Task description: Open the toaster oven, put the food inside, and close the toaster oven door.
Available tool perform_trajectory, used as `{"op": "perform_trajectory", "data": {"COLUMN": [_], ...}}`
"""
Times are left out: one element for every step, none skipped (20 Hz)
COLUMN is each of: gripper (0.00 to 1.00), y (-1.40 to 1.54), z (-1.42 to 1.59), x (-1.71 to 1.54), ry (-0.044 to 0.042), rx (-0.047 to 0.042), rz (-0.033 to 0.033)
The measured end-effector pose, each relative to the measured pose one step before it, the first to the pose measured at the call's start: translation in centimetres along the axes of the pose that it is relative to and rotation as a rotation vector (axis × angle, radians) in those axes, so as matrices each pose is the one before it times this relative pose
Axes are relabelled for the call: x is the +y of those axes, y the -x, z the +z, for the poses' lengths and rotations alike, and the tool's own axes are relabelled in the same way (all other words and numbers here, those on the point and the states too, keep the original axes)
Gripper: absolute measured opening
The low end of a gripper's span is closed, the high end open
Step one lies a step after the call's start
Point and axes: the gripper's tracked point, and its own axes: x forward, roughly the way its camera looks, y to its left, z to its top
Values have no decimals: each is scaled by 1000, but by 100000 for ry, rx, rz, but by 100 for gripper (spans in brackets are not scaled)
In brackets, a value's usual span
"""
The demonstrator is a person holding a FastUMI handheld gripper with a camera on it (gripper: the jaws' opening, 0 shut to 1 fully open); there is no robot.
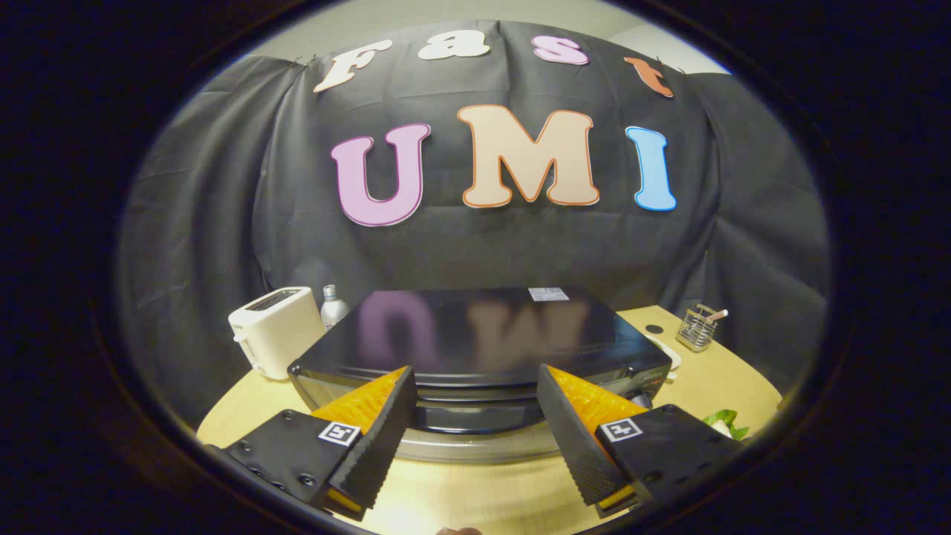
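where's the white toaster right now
In the gripper view the white toaster stands on the round wooden table, left of the black toaster oven and beside a small bottle, beyond the open fingers.

Tool (pixel 475 379) held level, fingers (pixel 383 438) spread wide apart, gripping nothing, tips pointing forward

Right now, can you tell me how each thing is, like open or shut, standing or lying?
toaster oven: upright on the table, door looks shut, handle between the fingertips
gripper: open, fingers spread at the oven's front, holding nothing
white toaster: upright beside the oven, slots look empty
bottle: standing, cap on
wire holder: upright, something sticking out of it
leafy greens: lying on the table
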Motion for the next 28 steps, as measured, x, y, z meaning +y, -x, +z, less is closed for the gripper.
{"op": "perform_trajectory", "data": {"gripper": [100,100,100,100,100,100,100,100,100,100,100,100,100,100,100,100,100,100,100,100,100,100,100,100,100,100,100,100], "y": [195,276,405,352,475,477,473,542,565,574,595,494,574,529,455,370,343,212,247,147,-182,-96,-101,-280,-264,-517,-400,-218], "z": [-248,-29,-211,-121,-263,-212,-330,-288,-503,-490,-500,-598,-836,-755,-832,-855,-839,-767,-831,-1078,-998,-987,-961,-829,-609,-501,-347,-555], "x": [-59,-59,31,-35,16,-31,-63,-19,-26,-44,-2,-43,17,59,-4,-24,9,-26,86,77,50,50,-22,-86,-58,155,50,-2], "ry": [224,-98,-61,99,284,164,-166,-107,35,297,358,531,768,687,404,207,16,108,398,790,966,930,429,-210,-670,-1121,-1071,-661], "rx": [329,172,328,384,247,361,400,485,665,970,771,1227,1540,1506,1790,1739,1758,2101,2145,2603,2583,2669,2626,2326,1769,1544,1237,1082], "rz": [5,85,247,219,209,105,124,93,98,101,32,-124,220,138,221,189,201,252,292,342,346,327,186,162,140,234,359,185]}}
